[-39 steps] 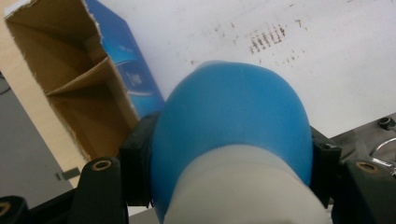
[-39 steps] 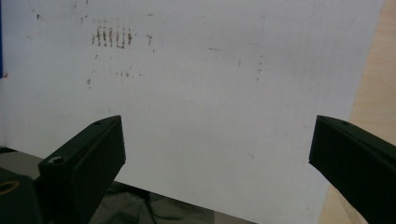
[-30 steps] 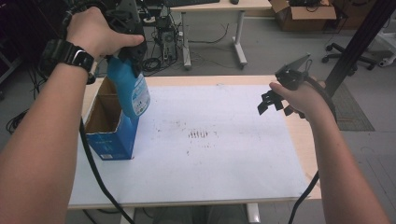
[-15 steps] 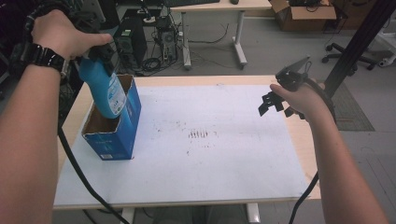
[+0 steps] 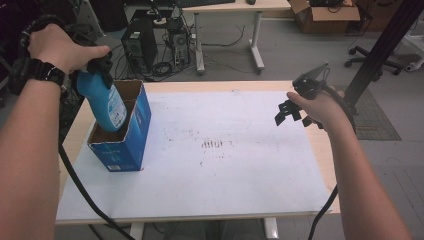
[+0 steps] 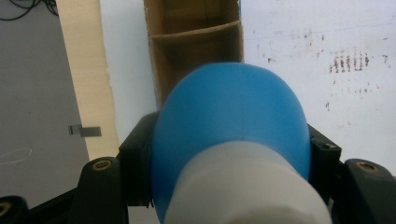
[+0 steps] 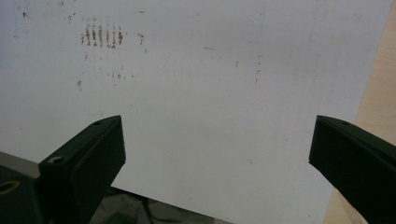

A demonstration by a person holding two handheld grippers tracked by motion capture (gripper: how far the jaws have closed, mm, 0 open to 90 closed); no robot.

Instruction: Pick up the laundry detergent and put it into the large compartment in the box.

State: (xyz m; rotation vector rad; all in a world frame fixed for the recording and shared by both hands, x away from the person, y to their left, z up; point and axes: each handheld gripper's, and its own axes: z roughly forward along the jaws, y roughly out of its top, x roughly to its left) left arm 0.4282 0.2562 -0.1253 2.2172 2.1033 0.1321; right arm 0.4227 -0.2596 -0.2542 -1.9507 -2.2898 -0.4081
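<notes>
Left gripper [image 5: 97, 67] grasps a blue spray bottle [image 5: 104, 102], tilted, its base inside the open blue carton [image 5: 131, 142] at the table's [image 5: 300, 210] nine o'clock; right gripper [image 5: 290, 107], jaws released, hovers at three o'clock.

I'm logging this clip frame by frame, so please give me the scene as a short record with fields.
held: blue bottle, tilted, base in the box
holder: left gripper, shut on the bottle's neck
box: blue carton, open top, at the table's left edge
right gripper: open, nothing between its jaws, above the white sheet
marks: brown smudges mid-sheet
</notes>
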